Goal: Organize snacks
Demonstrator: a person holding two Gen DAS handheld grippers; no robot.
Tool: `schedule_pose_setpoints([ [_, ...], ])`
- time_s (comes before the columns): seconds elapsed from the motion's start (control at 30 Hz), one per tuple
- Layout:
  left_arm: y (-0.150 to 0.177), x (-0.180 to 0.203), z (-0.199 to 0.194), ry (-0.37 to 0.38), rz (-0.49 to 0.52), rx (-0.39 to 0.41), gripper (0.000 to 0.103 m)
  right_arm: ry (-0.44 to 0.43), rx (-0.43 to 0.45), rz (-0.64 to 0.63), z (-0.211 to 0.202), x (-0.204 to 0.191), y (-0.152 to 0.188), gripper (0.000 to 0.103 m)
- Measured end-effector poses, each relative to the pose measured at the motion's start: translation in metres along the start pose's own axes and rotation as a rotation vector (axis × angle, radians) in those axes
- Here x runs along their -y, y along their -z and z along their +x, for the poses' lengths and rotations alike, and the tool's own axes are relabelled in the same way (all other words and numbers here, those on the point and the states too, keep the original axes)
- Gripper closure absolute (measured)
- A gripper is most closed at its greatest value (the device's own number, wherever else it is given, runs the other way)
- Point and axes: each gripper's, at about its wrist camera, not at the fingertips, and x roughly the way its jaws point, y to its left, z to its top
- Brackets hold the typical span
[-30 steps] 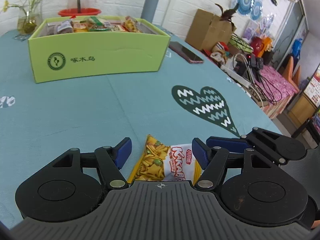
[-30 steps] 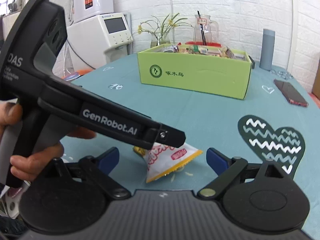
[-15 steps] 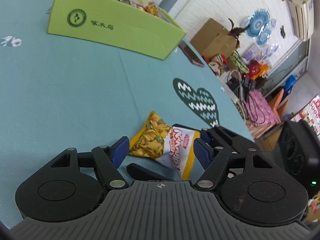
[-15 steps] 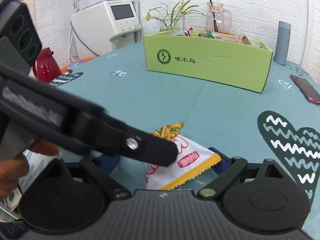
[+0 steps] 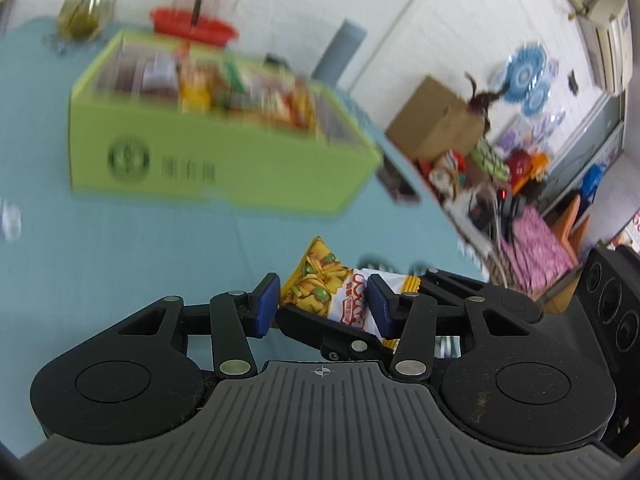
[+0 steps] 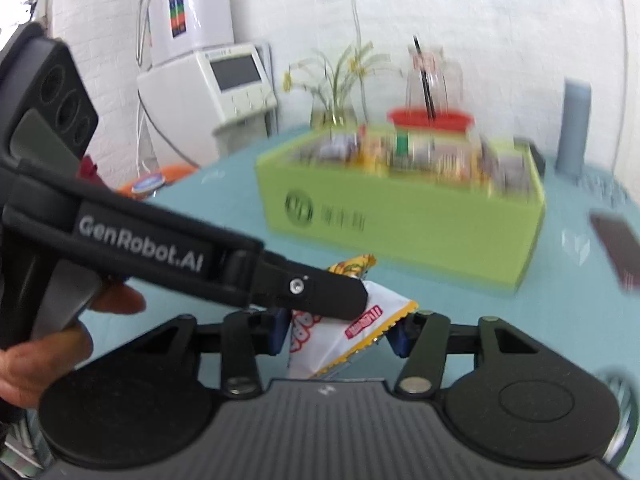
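Both our tongs are on the one snack bag. The left tongs [image 5: 323, 300] have their blue pads pressed into the bag [image 5: 332, 290] from either side, gripping it. The right tongs [image 6: 340, 330] are closed on the same bag [image 6: 348, 330] at its white, yellow-edged end, seen crumpled between the pads in the right wrist view. The bag looks lifted clear of the counter [image 5: 120, 248], though blur keeps us from being sure.

To do this well we judge that one pair should let go before the carry, or the two pulls may tear or twist the thin foil. The left grip sits mid-bag and seems the firmer. We should bring the bag over the near wall of the green box [image 5: 224, 168] and lower it into a gap, rather than drop it on the packets [image 5: 248, 92] crowding the middle.

Around us: a phone [image 6: 616, 252] lies on the counter to the right of the box, a grey bottle [image 6: 574, 128] stands behind it, and a vase [image 5: 86, 4] and a red bowl [image 5: 194, 30] stand beyond the far wall. None of these lies between us and the box; the left tool's arm [image 6: 192, 256] crossing the right view is the nearest obstruction.
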Motion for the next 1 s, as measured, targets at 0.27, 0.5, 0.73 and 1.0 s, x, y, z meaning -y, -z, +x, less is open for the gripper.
schedule_pose_setpoints([
  [0.27, -0.114, -0.028, 0.048, -0.088, 0.078, 0.125, 0.07, 0.055, 0.075, -0.091, 0.094, 0.046, -0.093, 0.025],
  [0.5, -0.116, -0.063, 0.067, -0.13, 0.033, 0.14, 0.039, 0.055, 0.122, -0.047, 0.105, 0.069, -0.081, 0.001],
  [0.73, -0.115, -0.044, 0.054, -0.135, 0.072, 0.171, 0.036, 0.077, 0.143, -0.096, 0.091, 0.058, -0.088, 0.001],
  [1.0, -0.078, -0.008, -0.01, -0.169, 0.097, 0.275, 0.023, 0.13, 0.108, -0.119, 0.041, 0.028, -0.072, 0.001],
])
